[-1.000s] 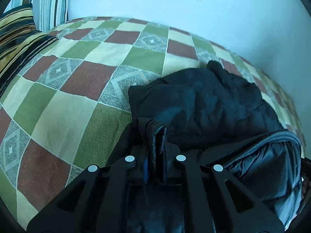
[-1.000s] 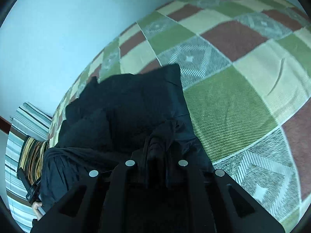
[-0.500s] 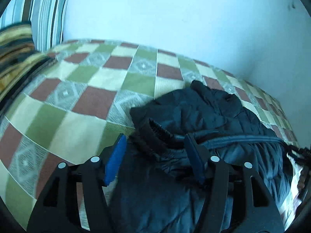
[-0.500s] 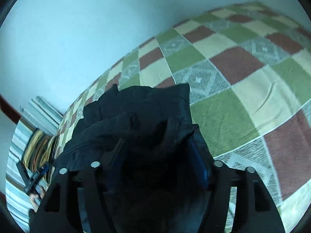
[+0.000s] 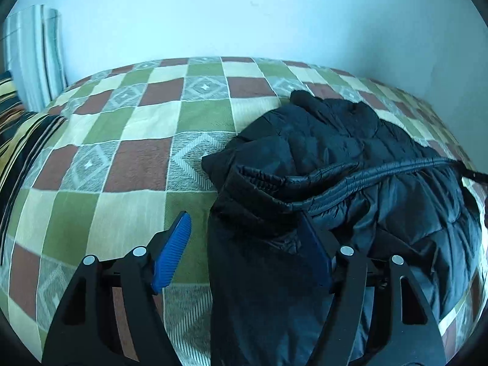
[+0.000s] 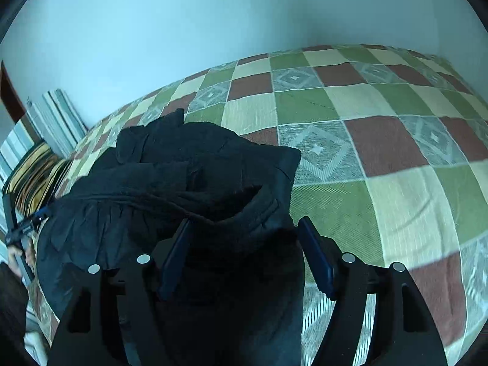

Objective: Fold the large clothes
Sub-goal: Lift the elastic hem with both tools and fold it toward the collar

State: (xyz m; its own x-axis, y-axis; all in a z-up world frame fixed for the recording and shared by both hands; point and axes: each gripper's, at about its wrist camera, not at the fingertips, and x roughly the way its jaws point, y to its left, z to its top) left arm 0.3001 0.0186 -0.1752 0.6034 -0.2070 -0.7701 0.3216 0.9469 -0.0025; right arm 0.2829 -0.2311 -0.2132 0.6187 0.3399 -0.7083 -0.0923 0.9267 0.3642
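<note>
Folding step: looks like a fold just laid down, both tools let go; judged mid-task, the bundle is not compact yet.
Jacket [image 5: 350, 164]: black puffy quilted jacket, lying bunched on the checked bedspread [image 5: 134, 164], toward the wall side, one part doubled over another.
Left gripper [image 5: 244, 244]: spread wide, blue pads [image 5: 172, 256] apart, gripping nothing; jacket fabric lies between the jaws and covers most of the right pad.
Right gripper [image 6: 244, 244]: also spread wide and released, dark fabric heaped between the jaws (touching the pads or not, cannot tell).
Ribbed edge [image 5: 366, 174]: a corded hem or cuff band runs across the top of the pile, the firmest-looking line on it.
Handling: probably light but bulky, soft and springy, so folds may puff back open; shiny shell likely slippery in the pads.
Where to hold: take the ribbed edge or a thick doubled seam, pinching deep, not a single thin layer of shell.
Risk: a layer sliding out, or the fold springing open once let go.
Surroundings: striped pillows [image 5: 18, 128] at the bed's head, plain wall [image 5: 244, 15] behind.
</note>
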